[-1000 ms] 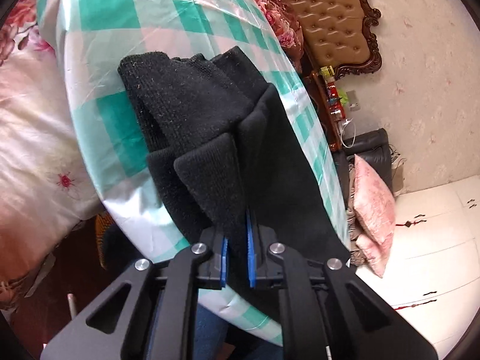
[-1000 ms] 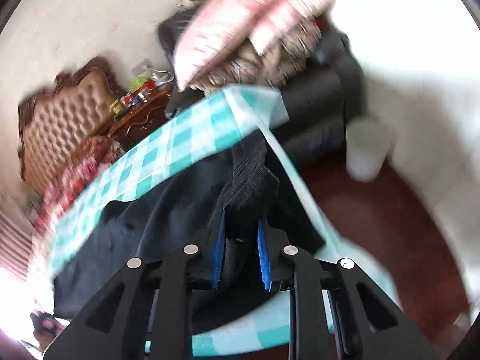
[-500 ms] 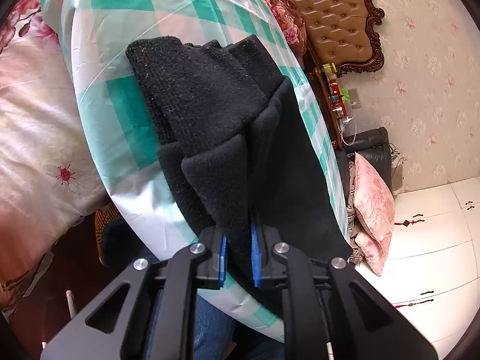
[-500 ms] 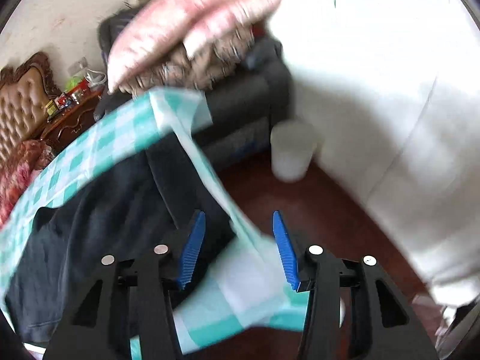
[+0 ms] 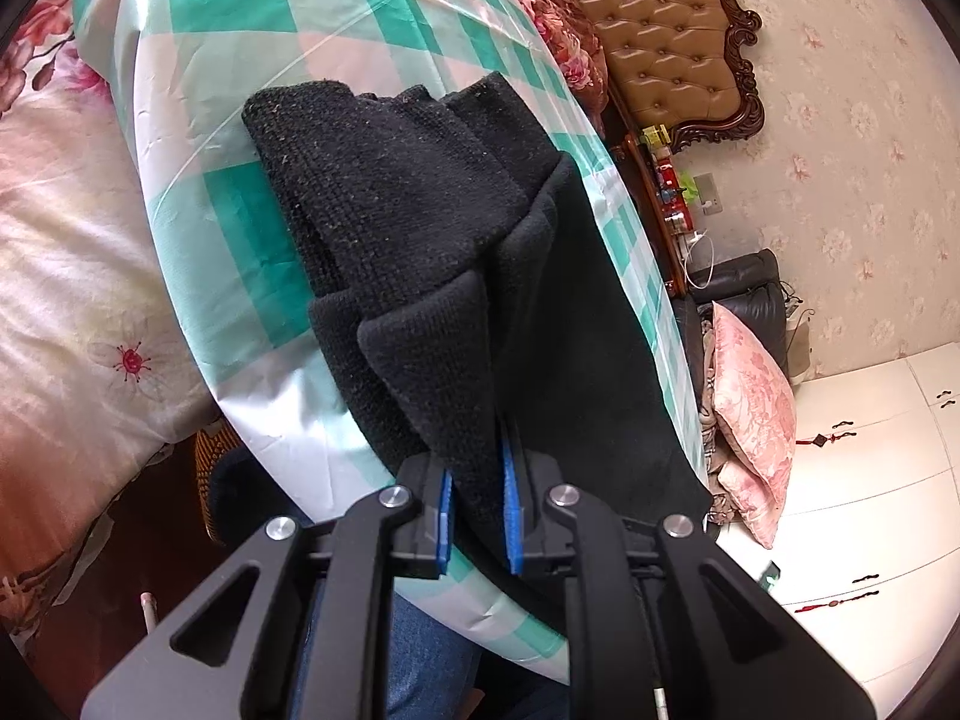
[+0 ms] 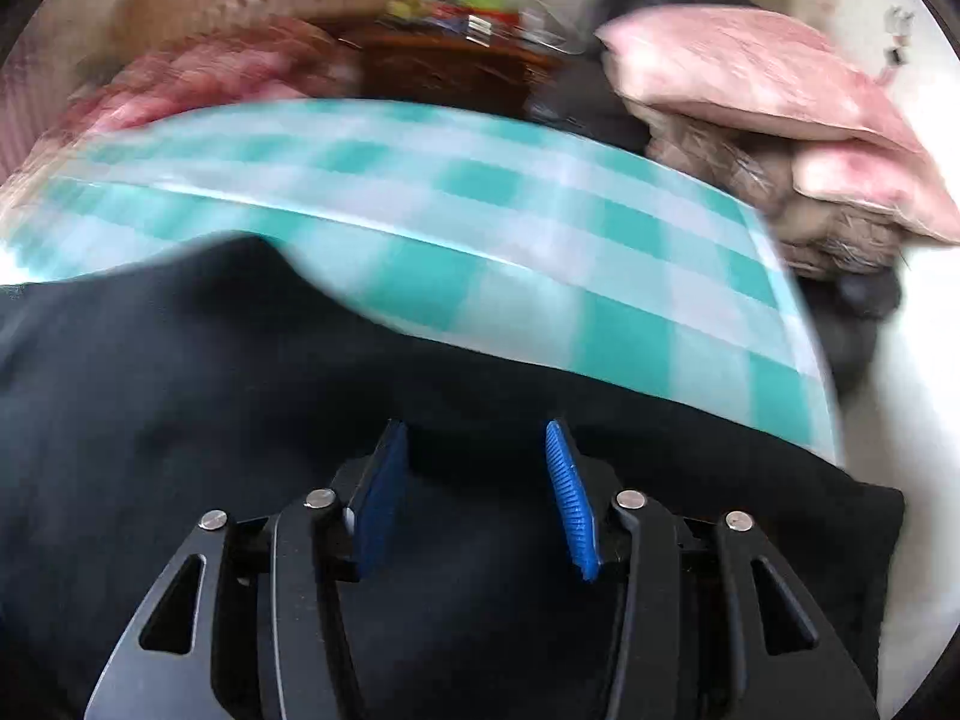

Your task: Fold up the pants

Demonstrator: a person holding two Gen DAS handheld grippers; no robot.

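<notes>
A teal-and-white checked cloth (image 5: 372, 30) covers my desk; a tufted tan leather headboard (image 5: 654, 30) stands at one o'clock. The black knitted pants (image 5: 408, 222) lie folded on the cloth. My left fingers (image 5: 477, 510) pinch their ribbed edge; my right fingers (image 6: 474, 498) hover spread, holding nothing.

Tufted headboard (image 5: 654, 18), floral wallpaper (image 5: 852, 120), white wardrobe (image 5: 870, 480)
</notes>
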